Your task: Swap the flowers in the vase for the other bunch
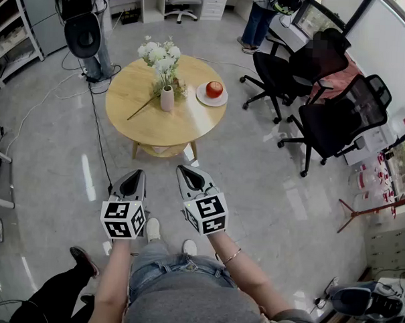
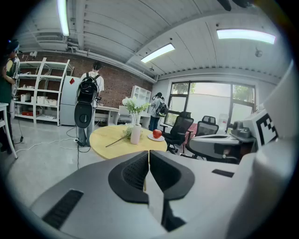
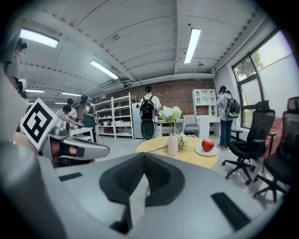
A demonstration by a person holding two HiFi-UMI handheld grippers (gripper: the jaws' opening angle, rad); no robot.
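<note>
I held both grippers side by side over the floor, well short of the round table (image 1: 135,101) and aimed toward it. The left gripper (image 1: 140,172) had its jaws pressed together with nothing between them. The right gripper (image 1: 181,168) was the same, its pads meeting and pinching nothing. My two shoes showed on the floor below them, on the near side of the table.

The white vase (image 1: 167,99) stood upright near the middle of the table, with the white flowers (image 1: 160,55) in it, rising above its mouth. The other bunch (image 1: 177,89) lay flat on the table just beside the vase. Its greenery sat on the vase's far right side, and its long stem (image 1: 141,109) ran out past the vase toward the table's near left edge. I could not tell whether it touched the vase.

To the right of the vase, apart from it, a white plate (image 1: 204,97) carried a red apple (image 1: 214,90). Black office chairs (image 1: 338,116) stood to the right of the table, well clear of it. A person (image 1: 259,19) stood beyond the table's far side.
</note>
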